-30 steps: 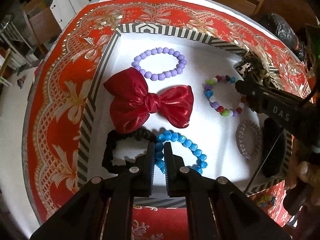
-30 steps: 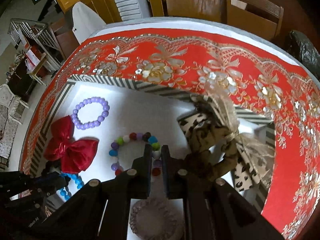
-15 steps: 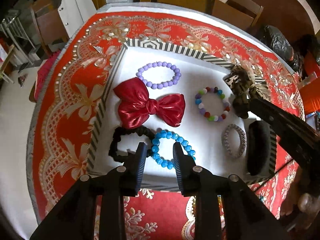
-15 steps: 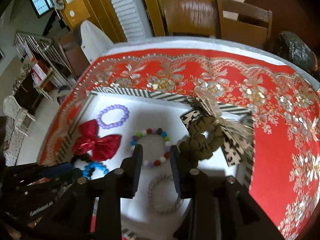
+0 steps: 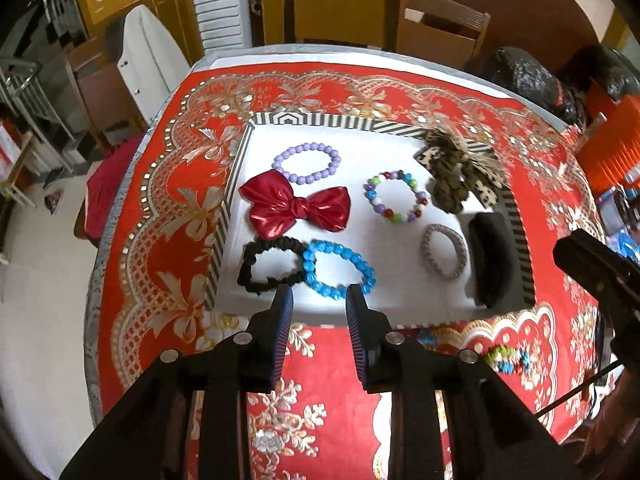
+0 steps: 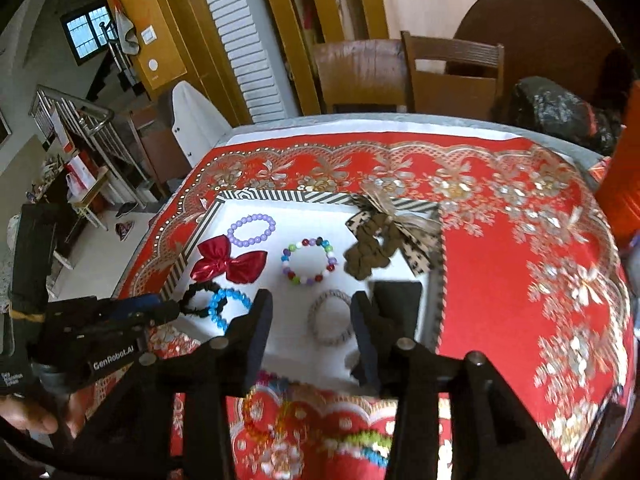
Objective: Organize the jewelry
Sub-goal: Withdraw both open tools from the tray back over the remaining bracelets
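A white tray with a striped rim (image 5: 236,168) (image 6: 188,258) lies on the red cloth. In it are a purple bead bracelet (image 5: 308,164), a red bow (image 5: 298,210), a multicolour bead bracelet (image 5: 396,196), a leopard-print scrunchie (image 5: 456,172), a black scrunchie (image 5: 268,264), a blue bead bracelet (image 5: 338,264), a grey braided ring (image 5: 444,250) and a black pad (image 5: 490,264). My left gripper (image 5: 319,300) is open and empty above the tray's near edge. My right gripper (image 6: 312,312) is open and empty, above the grey ring (image 6: 332,318).
More bead bracelets (image 6: 360,446) (image 5: 508,358) lie on the red cloth in front of the tray. Wooden chairs (image 5: 436,28) stand behind the table. Black bags (image 5: 532,80) and an orange box (image 5: 608,148) sit at the far right.
Both grippers have opened from shut and pulled back and up from the tray. The blue bracelet now lies free beside the black scrunchie.
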A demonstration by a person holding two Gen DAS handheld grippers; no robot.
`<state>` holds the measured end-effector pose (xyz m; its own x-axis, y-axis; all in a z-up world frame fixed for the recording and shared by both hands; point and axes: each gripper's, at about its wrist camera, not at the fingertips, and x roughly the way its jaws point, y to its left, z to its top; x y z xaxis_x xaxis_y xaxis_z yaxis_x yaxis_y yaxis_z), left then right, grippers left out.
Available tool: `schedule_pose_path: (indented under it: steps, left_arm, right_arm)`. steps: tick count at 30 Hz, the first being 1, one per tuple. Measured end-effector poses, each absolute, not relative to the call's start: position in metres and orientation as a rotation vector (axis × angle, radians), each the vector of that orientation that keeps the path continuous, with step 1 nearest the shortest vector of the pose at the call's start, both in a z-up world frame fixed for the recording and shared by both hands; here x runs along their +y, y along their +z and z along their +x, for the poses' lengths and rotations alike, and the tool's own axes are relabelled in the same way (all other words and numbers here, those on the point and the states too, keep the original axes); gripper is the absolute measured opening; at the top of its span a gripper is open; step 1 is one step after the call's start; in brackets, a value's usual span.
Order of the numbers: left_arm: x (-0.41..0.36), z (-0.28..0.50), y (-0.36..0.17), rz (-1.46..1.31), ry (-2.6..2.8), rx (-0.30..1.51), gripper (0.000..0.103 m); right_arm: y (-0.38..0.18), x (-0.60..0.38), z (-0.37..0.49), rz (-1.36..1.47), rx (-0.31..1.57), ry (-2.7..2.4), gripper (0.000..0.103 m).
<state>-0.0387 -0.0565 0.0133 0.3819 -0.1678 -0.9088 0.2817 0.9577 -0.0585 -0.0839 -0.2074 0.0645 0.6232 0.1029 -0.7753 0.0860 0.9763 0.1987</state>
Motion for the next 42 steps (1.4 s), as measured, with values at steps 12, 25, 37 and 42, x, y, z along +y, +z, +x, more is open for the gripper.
schedule_pose_path:
  steps: [12, 25, 37, 42]
  left_arm:
    - [-0.049, -0.085, 0.029, 0.175, -0.331, 1.074, 0.014]
    - [-0.04, -0.117, 0.039, 0.199, -0.353, 1.034, 0.014]
    - [-0.04, -0.131, 0.04, 0.199, -0.356, 1.03, 0.014]
    - [-0.044, -0.134, 0.04, 0.203, -0.364, 1.03, 0.014]
  right_arm:
    - [0.069, -0.201, -0.159, 0.25, 0.884, -0.072, 0.046]
    - [0.069, -0.197, -0.21, 0.267, 0.873, -0.125, 0.046]
    - [0.068, -0.188, -0.227, 0.239, 0.889, -0.135, 0.049]
    - [0.068, -0.187, -0.23, 0.231, 0.89, -0.14, 0.05]
